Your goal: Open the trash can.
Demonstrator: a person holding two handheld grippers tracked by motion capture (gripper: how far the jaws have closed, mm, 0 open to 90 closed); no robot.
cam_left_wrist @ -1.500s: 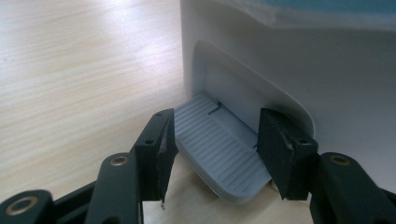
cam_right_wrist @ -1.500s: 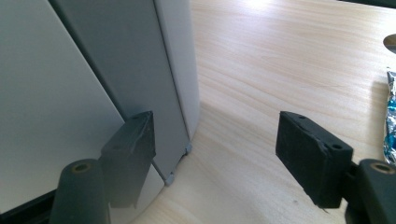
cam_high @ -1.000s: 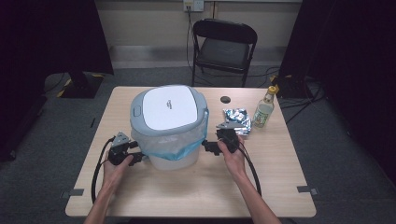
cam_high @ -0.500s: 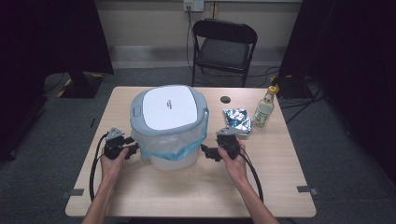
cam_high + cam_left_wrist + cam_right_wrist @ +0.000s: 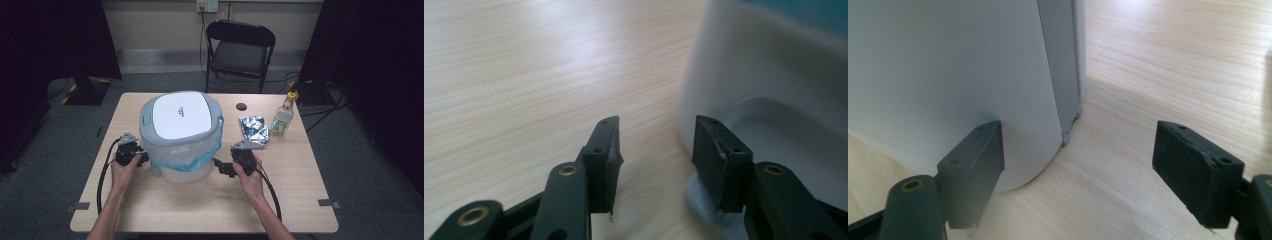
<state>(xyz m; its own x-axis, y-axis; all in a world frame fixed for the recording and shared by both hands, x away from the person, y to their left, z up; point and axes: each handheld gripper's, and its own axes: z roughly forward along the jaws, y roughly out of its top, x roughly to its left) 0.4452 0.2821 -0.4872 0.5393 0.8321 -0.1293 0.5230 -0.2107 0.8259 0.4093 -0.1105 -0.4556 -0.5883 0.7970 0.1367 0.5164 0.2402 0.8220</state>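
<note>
Your left gripper (image 5: 145, 159) sits low at the left side of the trash bin (image 5: 181, 132), jaws pointing at its base. In the left gripper view (image 5: 656, 145) the jaws have just been closing; they stand partly apart with only bare table (image 5: 524, 75) in the gap, and the bin's white wall (image 5: 774, 90) is just beside the right-hand jaw, touching or not I cannot tell.

The bin stands upright near the middle of the table (image 5: 210, 200), grey-rimmed white lid (image 5: 181, 116) shut, blue bag liner (image 5: 192, 152) hanging out under the lid on the front.

Your right gripper (image 5: 220, 167) is at the bin's lower right, jaws aimed at it. In the right gripper view (image 5: 1078, 150) the jaws are wide apart, nothing pinched; the left-hand jaw lies right against the white bin wall (image 5: 948, 75), the other jaw is well clear over the wood. A grey vertical strip (image 5: 1063, 60) runs down the bin just past the wall.

Further right on the table: a crumpled foil bag (image 5: 253, 129), then a glass bottle (image 5: 283, 119) with a yellow cap, upright, just beside it. A small dark round object (image 5: 242, 106) lies behind the foil bag. A black folding chair (image 5: 239, 50) stands beyond the table.
</note>
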